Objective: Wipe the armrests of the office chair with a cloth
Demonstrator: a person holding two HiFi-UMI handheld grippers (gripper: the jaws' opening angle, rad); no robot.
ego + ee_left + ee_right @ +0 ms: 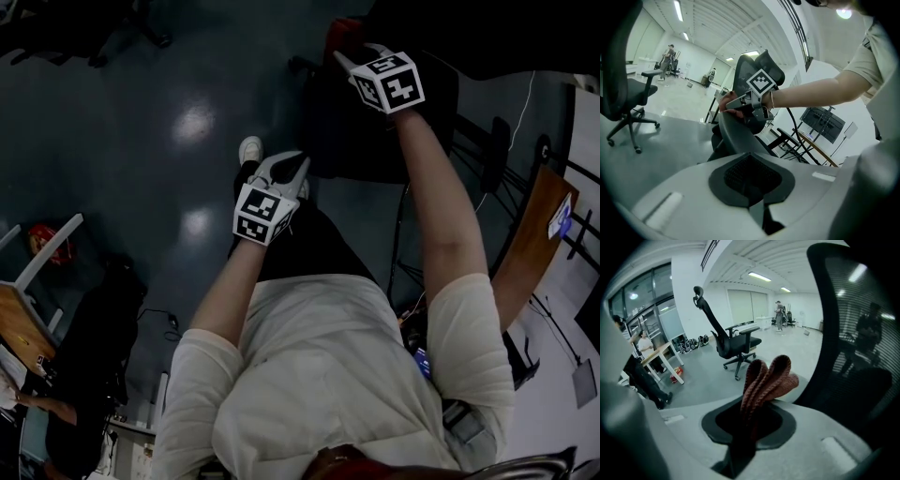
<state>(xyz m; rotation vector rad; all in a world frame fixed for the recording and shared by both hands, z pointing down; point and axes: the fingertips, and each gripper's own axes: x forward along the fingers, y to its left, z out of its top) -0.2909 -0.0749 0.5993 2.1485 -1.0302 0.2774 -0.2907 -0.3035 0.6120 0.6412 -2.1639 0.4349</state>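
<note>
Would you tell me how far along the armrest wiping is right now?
Done: the right tool is shut on the cloth. In hand: the left gripper view shows that cloth at a curved edge of the chair. Left: how much is wiped cannot be told; the left tool is shut, empty.

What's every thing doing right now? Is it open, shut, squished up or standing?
Left gripper: shut, nothing between its jaws.
Right gripper: shut on the cloth.
Cloth: bunched into folds, pinched at its lower end, the folds sticking out past the jaws.
Office chair: standing upright beside the cloth.
</note>
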